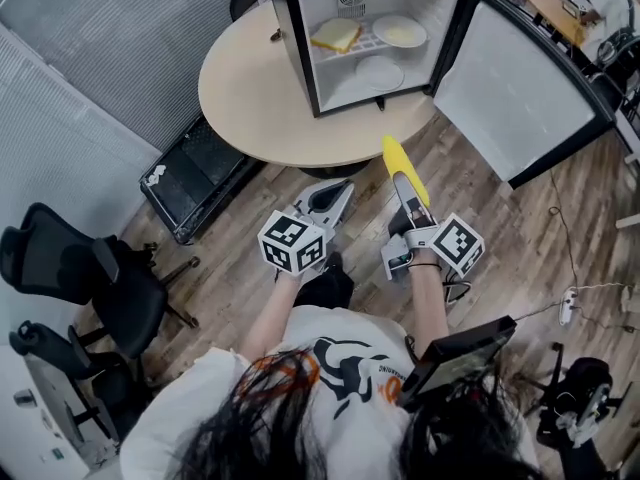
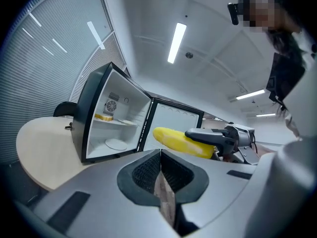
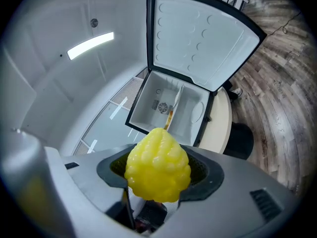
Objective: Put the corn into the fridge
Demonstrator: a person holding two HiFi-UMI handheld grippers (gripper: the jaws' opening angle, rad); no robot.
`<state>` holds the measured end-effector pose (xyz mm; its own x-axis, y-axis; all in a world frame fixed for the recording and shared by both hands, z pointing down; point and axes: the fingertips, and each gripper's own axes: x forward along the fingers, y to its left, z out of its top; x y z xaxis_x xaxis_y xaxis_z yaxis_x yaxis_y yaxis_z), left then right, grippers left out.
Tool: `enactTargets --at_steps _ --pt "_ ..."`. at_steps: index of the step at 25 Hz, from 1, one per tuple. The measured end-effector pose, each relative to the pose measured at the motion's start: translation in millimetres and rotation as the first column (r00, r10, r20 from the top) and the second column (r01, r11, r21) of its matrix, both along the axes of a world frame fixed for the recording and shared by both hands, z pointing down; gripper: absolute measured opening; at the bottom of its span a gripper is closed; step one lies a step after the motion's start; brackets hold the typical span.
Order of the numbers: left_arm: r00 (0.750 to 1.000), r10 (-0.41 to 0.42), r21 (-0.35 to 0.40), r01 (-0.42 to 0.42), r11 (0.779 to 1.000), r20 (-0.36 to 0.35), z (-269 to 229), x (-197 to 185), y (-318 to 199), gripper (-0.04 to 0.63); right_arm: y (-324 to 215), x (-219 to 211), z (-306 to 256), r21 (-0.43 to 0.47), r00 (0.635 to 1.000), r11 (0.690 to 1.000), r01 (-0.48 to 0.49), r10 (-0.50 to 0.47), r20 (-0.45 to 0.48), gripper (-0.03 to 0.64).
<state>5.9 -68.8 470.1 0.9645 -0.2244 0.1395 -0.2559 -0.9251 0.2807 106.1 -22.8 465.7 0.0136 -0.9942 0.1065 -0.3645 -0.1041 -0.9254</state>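
A yellow corn cob (image 1: pixel 398 158) sticks forward out of my right gripper (image 1: pixel 407 186), which is shut on it and held over the wooden floor just in front of the round table (image 1: pixel 250 98). In the right gripper view the corn's tip (image 3: pixel 158 165) fills the space between the jaws. The small black fridge (image 1: pixel 290 43) stands on the table with its door (image 1: pixel 515 93) swung wide open to the right. My left gripper (image 1: pixel 338 196) hangs beside the right one, shut and empty; its jaws meet in the left gripper view (image 2: pixel 161 155), where the corn (image 2: pixel 181 141) shows to the right.
Inside the fridge a slice of bread (image 1: pixel 336 36) and a plate (image 1: pixel 399 32) lie on the upper shelf, and another plate (image 1: pixel 380 72) sits on the bottom. A black case (image 1: pixel 195 173) lies on the floor left of the table. An office chair (image 1: pixel 70 268) stands at the left.
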Motion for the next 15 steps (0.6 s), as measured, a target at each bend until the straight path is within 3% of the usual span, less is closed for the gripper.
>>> enactTargets --at_steps 15 --pt "1.0 0.009 -0.022 -0.009 1.0 -0.026 4 13 -133 0.011 -137 9 -8 -0.006 1.0 1.0 0.011 -0.011 -0.025 0.256"
